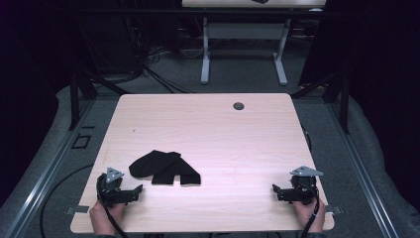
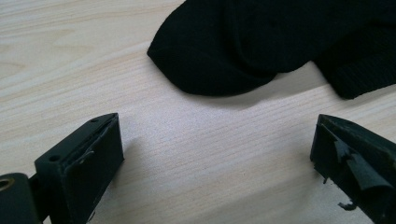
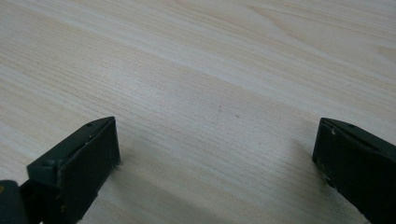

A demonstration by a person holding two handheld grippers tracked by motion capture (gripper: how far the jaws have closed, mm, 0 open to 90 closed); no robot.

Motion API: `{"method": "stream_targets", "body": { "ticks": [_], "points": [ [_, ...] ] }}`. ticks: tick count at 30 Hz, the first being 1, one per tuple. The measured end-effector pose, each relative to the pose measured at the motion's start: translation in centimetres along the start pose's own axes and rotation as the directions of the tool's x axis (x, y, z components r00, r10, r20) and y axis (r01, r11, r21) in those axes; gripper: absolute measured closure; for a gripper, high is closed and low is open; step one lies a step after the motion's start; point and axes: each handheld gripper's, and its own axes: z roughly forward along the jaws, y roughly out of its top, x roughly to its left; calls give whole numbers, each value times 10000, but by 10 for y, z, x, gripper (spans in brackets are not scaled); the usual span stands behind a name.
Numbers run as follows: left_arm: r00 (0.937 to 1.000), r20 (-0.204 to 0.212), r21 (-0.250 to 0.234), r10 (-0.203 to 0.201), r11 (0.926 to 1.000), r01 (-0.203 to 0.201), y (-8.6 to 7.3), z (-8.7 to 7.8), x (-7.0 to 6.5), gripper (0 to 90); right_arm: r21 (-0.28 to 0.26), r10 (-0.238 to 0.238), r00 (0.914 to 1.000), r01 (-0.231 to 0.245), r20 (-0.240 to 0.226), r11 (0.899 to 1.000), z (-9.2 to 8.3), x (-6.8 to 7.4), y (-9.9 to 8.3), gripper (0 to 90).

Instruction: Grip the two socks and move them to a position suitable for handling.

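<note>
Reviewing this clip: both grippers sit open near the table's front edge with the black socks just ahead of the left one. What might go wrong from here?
1. The black fabric socks lie overlapped in one heap, so the open left gripper may pinch both layers instead of one.
2. A torn pad on that gripper's jaw could snag or slip on the knit.
3. The open right gripper rests far off over the bare pale wooden table, so its long reach across could drag the heap.

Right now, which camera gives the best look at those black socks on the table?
The high view: it shows the whole pile of black socks lying on the table. The left gripper view shows just their near edge, close up. The right gripper view looks at bare wood.
</note>
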Motion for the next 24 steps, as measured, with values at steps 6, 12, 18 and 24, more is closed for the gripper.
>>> {"method": "stream_targets", "body": {
  "ticks": [6,12,18,24],
  "points": [
    [10000,15,2,41,10000,-41,0,0,0,24,0,4,10000,-4,-2,10000,0,0,0,1],
    [9990,436,-208,-26,9998,35,3,-9,1,0,-4,1,10000,-1,-1,10000,0,0,0,1],
    [9965,780,-380,309,9989,-280,25,-22,-11,1,8,-7,10000,7,27,10000,0,0,0,1],
    [9888,1309,-544,712,9964,-645,50,-18,-31,2,-4,3,10000,-3,-7,10000,0,0,0,1]
  ]
}}
